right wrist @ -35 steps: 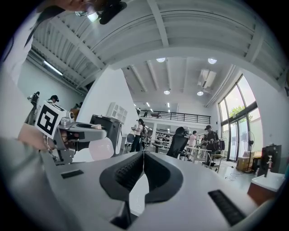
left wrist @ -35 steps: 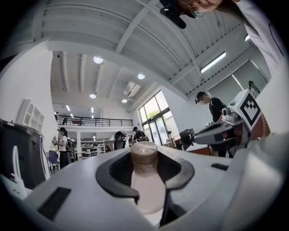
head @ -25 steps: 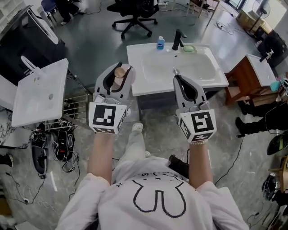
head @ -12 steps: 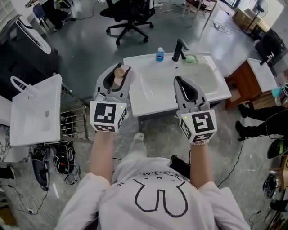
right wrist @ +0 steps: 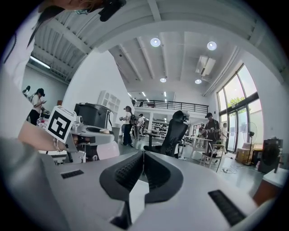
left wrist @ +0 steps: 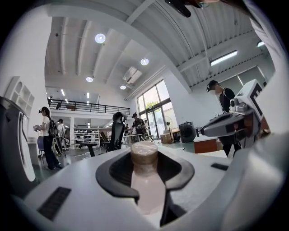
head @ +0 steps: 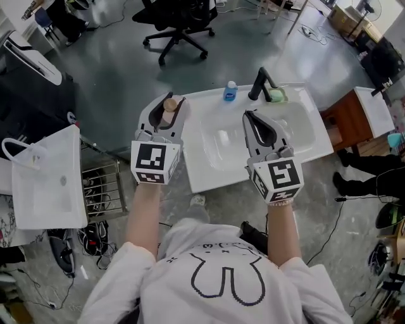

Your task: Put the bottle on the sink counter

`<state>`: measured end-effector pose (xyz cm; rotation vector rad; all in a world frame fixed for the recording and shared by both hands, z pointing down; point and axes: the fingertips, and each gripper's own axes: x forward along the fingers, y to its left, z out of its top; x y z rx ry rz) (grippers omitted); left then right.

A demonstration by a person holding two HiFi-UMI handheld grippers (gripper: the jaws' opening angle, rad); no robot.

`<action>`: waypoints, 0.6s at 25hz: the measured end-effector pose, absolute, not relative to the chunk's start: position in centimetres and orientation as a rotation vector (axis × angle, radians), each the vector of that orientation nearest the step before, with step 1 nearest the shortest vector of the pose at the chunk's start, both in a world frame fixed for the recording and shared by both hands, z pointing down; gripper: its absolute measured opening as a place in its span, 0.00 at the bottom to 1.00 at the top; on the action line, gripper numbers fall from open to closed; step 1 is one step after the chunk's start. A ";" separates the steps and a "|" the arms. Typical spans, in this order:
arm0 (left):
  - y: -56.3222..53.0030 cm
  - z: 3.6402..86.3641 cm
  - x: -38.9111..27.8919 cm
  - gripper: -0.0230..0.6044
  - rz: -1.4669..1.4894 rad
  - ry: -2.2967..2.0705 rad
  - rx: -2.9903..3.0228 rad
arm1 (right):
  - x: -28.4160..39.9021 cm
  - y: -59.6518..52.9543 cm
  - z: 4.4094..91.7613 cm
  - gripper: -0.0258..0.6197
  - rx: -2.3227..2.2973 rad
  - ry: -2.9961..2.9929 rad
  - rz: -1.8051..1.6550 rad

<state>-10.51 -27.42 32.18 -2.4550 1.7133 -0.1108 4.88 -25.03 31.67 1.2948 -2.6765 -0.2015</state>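
My left gripper point(head: 169, 99) is shut on a pale pink bottle point(head: 168, 114) with a tan round cap, held upright above the left edge of the white sink counter point(head: 297, 142). In the left gripper view the bottle point(left wrist: 146, 189) stands between the black pads, which press on both its sides. My right gripper point(head: 248, 116) hovers over the basin with its jaws shut and nothing between them; the right gripper view shows the pads point(right wrist: 128, 169) meeting. Both grippers are level with each other, side by side.
At the back of the counter stand a blue bottle point(head: 230, 92), a black faucet point(head: 261, 83) and a green soap dish point(head: 278, 95). A second white basin point(head: 44, 180) lies to the left over a wire rack point(head: 104, 183). A wooden cabinet point(head: 345, 123) stands at the right and an office chair point(head: 180, 19) behind.
The sink counter has come nearer and now lies under both grippers. The left gripper still holds the bottle; the right stays shut.
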 end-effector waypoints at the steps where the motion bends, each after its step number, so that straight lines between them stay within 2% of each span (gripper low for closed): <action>1: -28.4 32.8 -10.7 0.24 -0.122 1.714 -2.468 | 4.7 -25.8 32.1 0.09 1.294 -2.669 -0.189; 15: -39.0 42.8 -11.1 0.24 -0.291 1.720 -2.662 | 3.6 -34.3 38.3 0.09 1.298 -2.561 -0.006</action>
